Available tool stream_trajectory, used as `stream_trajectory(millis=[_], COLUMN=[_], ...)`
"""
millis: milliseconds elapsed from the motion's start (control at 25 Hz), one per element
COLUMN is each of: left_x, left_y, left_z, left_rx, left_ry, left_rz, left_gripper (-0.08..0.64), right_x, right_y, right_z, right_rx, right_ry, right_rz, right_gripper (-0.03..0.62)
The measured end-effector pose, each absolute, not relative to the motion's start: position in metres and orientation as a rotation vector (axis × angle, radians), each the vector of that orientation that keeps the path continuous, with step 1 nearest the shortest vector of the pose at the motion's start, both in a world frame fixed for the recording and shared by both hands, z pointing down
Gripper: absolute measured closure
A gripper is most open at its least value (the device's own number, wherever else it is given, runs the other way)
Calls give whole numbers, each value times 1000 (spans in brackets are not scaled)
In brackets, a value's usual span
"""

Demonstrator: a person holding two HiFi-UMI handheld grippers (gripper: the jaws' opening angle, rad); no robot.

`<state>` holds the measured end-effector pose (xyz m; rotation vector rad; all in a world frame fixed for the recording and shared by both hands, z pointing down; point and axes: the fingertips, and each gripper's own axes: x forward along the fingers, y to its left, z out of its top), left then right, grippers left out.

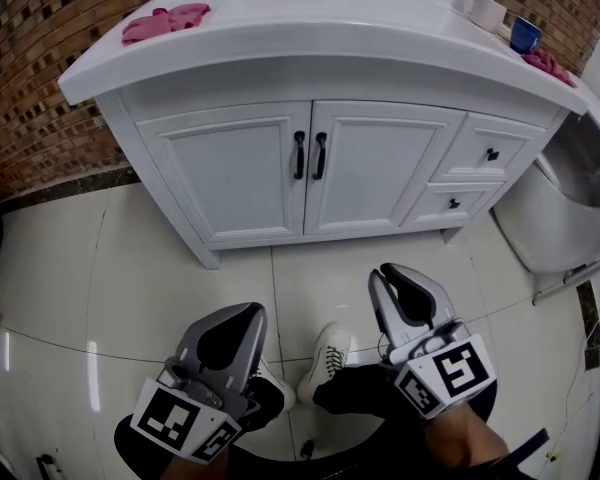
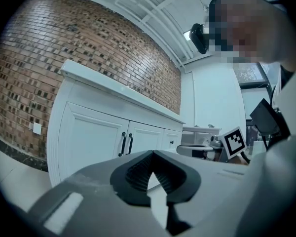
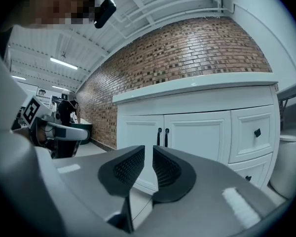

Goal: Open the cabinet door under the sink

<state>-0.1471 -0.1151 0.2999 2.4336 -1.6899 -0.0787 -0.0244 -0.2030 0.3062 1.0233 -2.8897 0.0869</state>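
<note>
1. Broadly, a glossy pale tiled floor (image 1: 130,268) fills the lower half of the head view, and a brown brick wall (image 1: 40,58) rises behind.
2. Against that wall stands a white vanity cabinet (image 1: 180,103) with a curved white countertop (image 1: 280,38). A white fixture (image 1: 570,203) sits just beside it on the right.
3. Under the sink, the two cabinet doors, left (image 1: 225,178) and right (image 1: 380,173), are both closed and flush with the frame. Two drawers (image 1: 480,148) are stacked beside the right door.
4. Low in the head view, the left gripper (image 1: 248,316) is well apart from the cabinet, with the floor between. In its own view, the left gripper (image 2: 153,153) has its jaw tips pressed together and holds nothing.
5. Beside it, the right gripper (image 1: 392,273) is also well short of the doors. In its own view, the right gripper (image 3: 148,150) has its jaws parted by a narrow slit with nothing between them. The door handles show beyond that slit.
6. A white shoe (image 1: 325,356) rests on the tiles between the two grippers.
7. A pink cloth (image 1: 165,20) lies on the countertop's left end.
8. Two black vertical handles (image 1: 299,155) sit side by side where the doors meet.
9. A blue cup (image 1: 525,34) stands near the countertop's right end.
</note>
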Motion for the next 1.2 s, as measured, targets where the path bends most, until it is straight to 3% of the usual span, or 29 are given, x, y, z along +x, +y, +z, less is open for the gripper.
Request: stream_trajectory(millis=[480, 1200], left_x=[-149, -169], left_y=[-170, -238], left_z=[324, 344], left_rx=[2419, 2390], left_ry=[-1651, -1674], left_rz=[-58, -43], left_gripper=[555, 555], right_x=[-65, -117], right_y=[-274, -365], right_z=[330, 342], right_rx=[989, 994], right_ry=[-2795, -2871], right_rz=[-107, -20], right_gripper=[519, 518])
